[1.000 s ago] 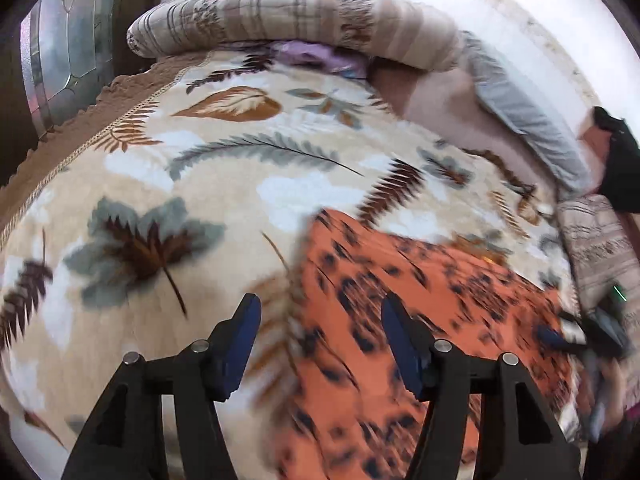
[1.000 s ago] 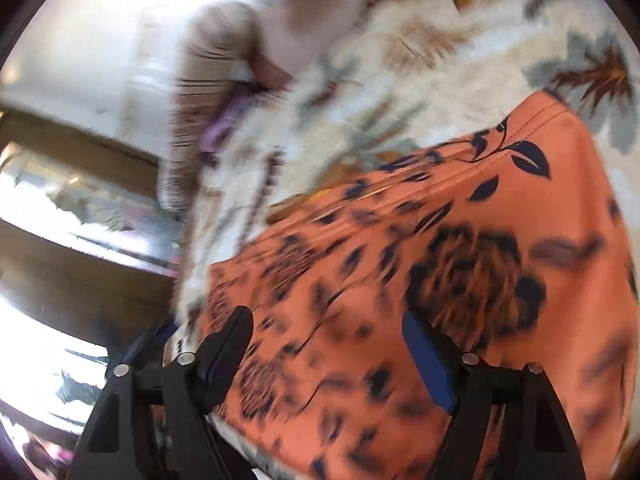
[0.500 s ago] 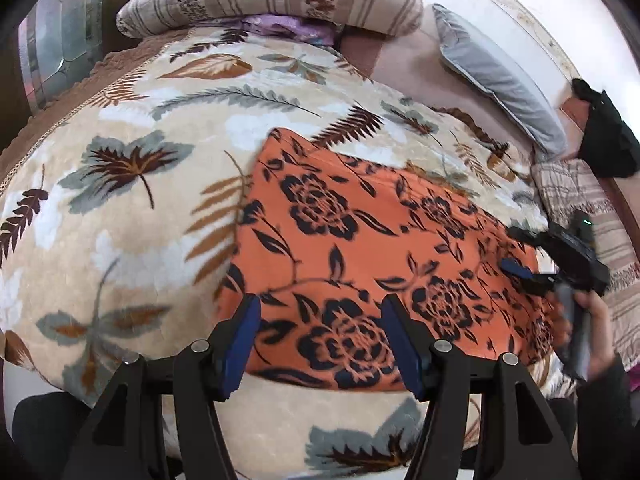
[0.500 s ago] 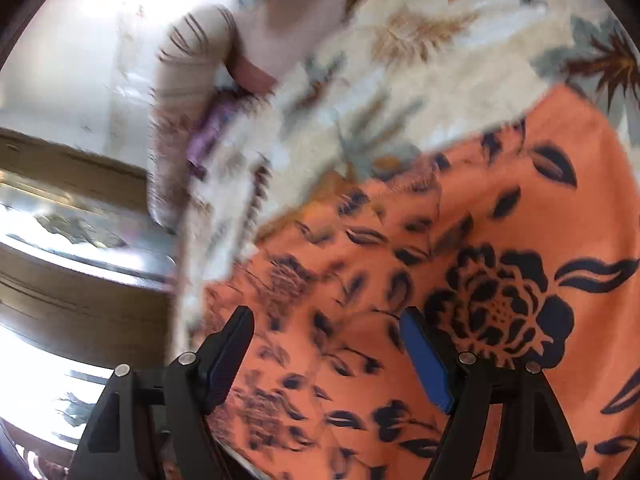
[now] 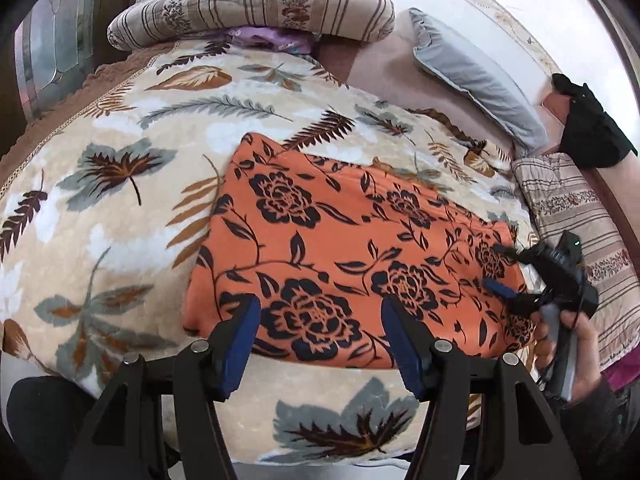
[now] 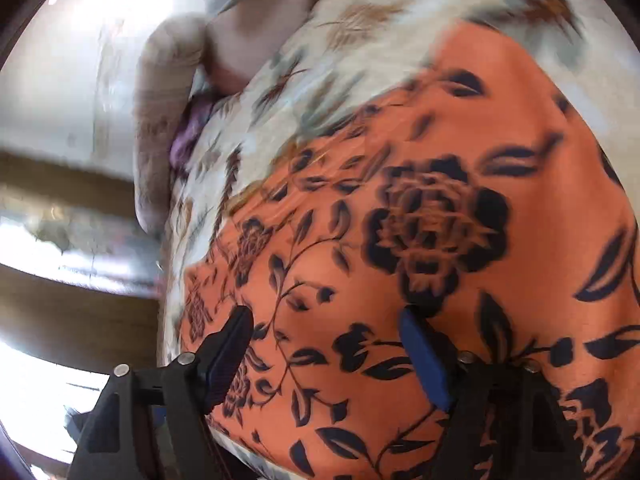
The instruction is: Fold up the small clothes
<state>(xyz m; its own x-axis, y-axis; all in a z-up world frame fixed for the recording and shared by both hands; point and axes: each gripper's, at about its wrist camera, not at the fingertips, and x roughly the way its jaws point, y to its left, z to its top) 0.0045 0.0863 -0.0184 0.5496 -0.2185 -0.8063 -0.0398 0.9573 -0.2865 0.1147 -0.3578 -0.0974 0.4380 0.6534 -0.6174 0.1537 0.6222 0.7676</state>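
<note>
Left wrist view: one orange floral garment [image 5: 340, 256] lies flat on the leaf-print blanket [image 5: 120, 216], near the front edge; left gripper [image 5: 316, 334] hangs wide and empty over its near hem, right gripper [image 5: 505, 276] wide and empty at its right end. Risk, as I judge it: jaws pinch plush blanket with the hem, or catch one layer only, skewing the fold. Count: one garment, two grippers, one grey pillow [image 5: 472, 76], two striped cushions [image 5: 256, 12].

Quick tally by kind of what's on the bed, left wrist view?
Orange floral garment: 1
Leaf-print blanket: 1
Striped bolsters: 2
Grey pillow: 1
Purple cloth: 1
Black item: 1
Total: 7
</note>
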